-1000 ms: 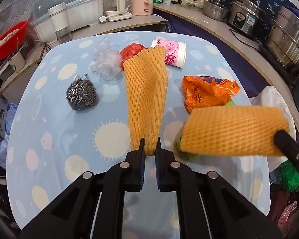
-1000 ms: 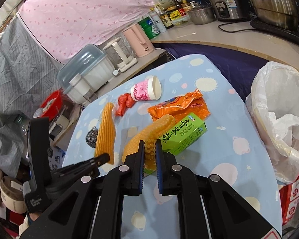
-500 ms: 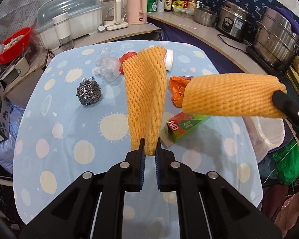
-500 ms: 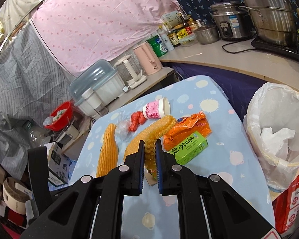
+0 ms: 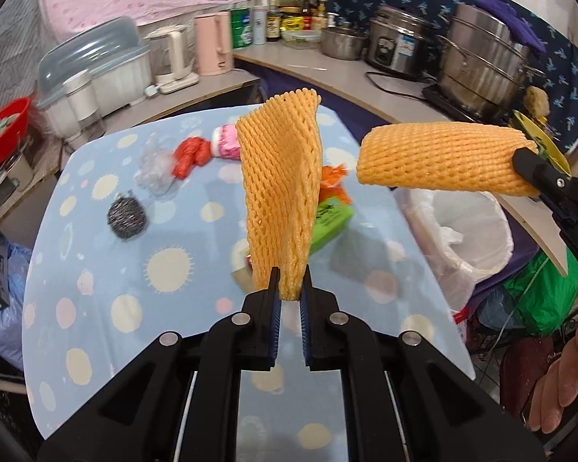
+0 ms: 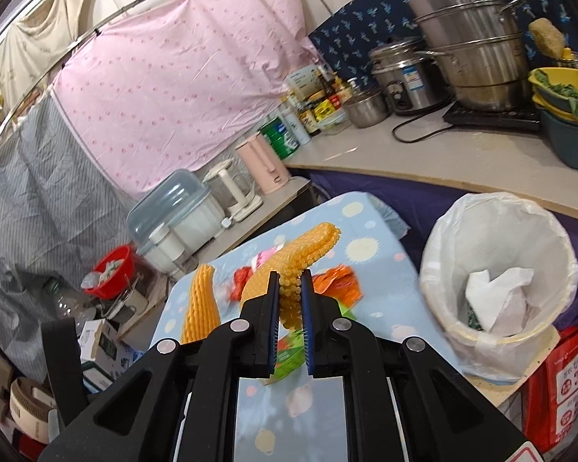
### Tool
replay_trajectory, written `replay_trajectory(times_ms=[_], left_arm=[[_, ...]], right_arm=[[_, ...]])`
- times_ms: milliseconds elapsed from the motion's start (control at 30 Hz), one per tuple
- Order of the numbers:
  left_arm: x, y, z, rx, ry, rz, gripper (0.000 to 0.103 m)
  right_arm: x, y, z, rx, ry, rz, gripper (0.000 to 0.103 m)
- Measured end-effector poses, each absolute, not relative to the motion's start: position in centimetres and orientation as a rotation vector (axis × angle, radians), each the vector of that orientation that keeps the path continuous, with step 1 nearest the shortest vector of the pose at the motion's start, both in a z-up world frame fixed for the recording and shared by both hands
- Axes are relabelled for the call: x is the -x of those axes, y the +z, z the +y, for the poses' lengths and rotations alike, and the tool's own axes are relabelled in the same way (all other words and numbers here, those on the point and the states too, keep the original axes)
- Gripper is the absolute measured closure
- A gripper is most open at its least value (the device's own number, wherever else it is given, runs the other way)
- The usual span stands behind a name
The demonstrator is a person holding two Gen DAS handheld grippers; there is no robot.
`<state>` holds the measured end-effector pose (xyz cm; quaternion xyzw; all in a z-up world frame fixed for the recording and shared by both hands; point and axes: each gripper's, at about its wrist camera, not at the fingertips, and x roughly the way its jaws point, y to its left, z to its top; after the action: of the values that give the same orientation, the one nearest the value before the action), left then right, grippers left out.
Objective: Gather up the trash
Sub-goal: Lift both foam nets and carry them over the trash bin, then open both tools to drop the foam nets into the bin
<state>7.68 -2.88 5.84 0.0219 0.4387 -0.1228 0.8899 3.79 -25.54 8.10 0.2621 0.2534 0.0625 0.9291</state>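
My left gripper [image 5: 289,288] is shut on an orange foam net sleeve [image 5: 281,192] and holds it upright above the blue spotted table [image 5: 96,269]. My right gripper [image 6: 289,300] is shut on a second orange foam net sleeve [image 6: 308,246], which shows level in the left wrist view [image 5: 443,161], near the white-lined trash bin [image 6: 551,254]. On the table lie a steel scourer [image 5: 127,217], clear crumpled plastic [image 5: 156,165], a red bag [image 5: 189,152], a pink paper cup [image 5: 225,142], an orange snack wrapper [image 5: 333,186] and a green carton [image 5: 329,225].
The bin [image 5: 481,246] stands off the table's right edge and holds white paper. A curved counter [image 6: 443,158] behind it carries steel pots, a rice cooker and bottles. Kettles and a lidded dish rack [image 5: 96,65] stand behind the table. A red basin [image 5: 4,131] sits far left.
Both grippers have risen higher above the table with their foam sleeves. The right gripper has swung right, toward the bin, which now shows in both views.
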Motion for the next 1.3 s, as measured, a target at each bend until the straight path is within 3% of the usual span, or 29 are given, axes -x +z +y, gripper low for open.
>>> replay_trajectory(times_ms=[467, 1000, 1033, 1133, 1233, 1300], left_arm=[[-7.9, 5.0, -17.1, -0.193, -0.545, 0.912, 0.094], [-10.9, 0.2, -27.1, -0.254, -0.679, 0.990, 0.093], [-11.1, 0.1, -27.3, -0.244, -0.685, 0.997, 0.091], [-11.7, -0.3, -27.2, -0.229, -0.666, 1.016, 0.064], [-12.0, -0.1, -26.8, -0.215, -0.638, 0.995, 0.059], [-12.2, 0.0, -26.6, -0.206, -0.623, 0.995, 0.055]], right_arm=[[-1.2, 2.7, -38.8, -0.642, -0.208, 0.532, 0.093], [-3.4, -1.9, -42.4, -0.638, -0.321, 0.613, 0.090], [-3.4, -1.9, -42.4, -0.638, -0.327, 0.609, 0.088], [-3.4, -1.7, -42.7, -0.652, -0.328, 0.596, 0.082], [-3.1, -1.2, -42.9, -0.663, -0.333, 0.572, 0.068], [-3.0, -0.8, -42.9, -0.666, -0.329, 0.561, 0.068]])
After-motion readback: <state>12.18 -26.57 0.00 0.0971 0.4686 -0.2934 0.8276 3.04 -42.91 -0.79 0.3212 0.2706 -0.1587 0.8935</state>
